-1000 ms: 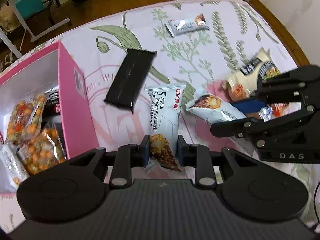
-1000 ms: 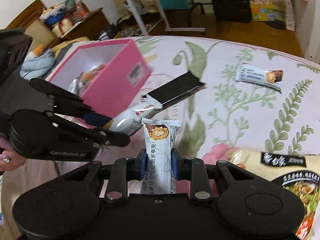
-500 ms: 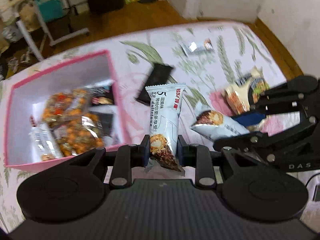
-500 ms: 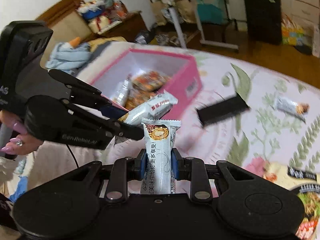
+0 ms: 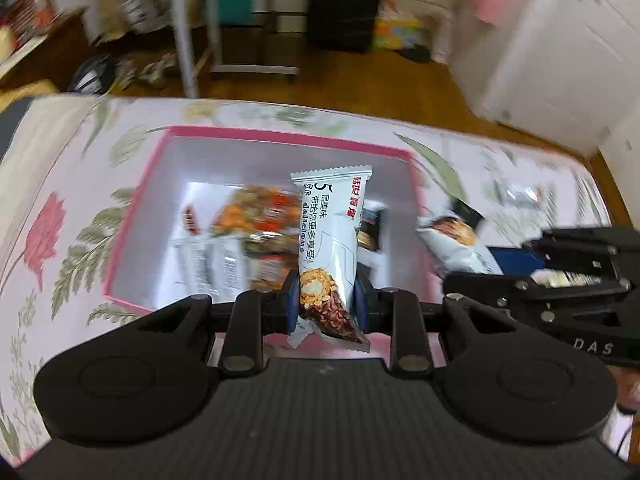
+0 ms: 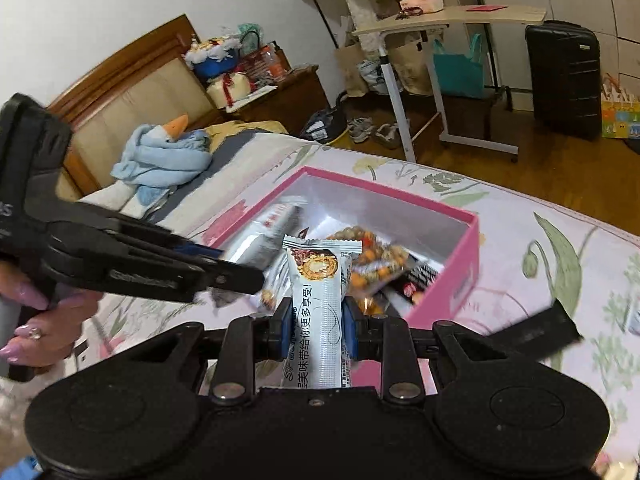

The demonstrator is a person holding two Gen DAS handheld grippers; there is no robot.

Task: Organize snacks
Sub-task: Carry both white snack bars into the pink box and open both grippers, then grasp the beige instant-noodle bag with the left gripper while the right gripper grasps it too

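The left gripper (image 5: 326, 300) is clamped on a white foil-wrapped snack bar (image 5: 330, 232), held above the open pink cardboard box (image 5: 280, 136) on the floral-sheeted bed (image 5: 52, 184). The right gripper (image 6: 316, 328) pinches a second white foil-wrapped bar (image 6: 320, 300) over the box's near edge.

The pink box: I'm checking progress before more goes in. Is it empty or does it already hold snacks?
Partly filled. The pink box has no lid on and holds orange nut packets and other wrappers, with white floor bare.
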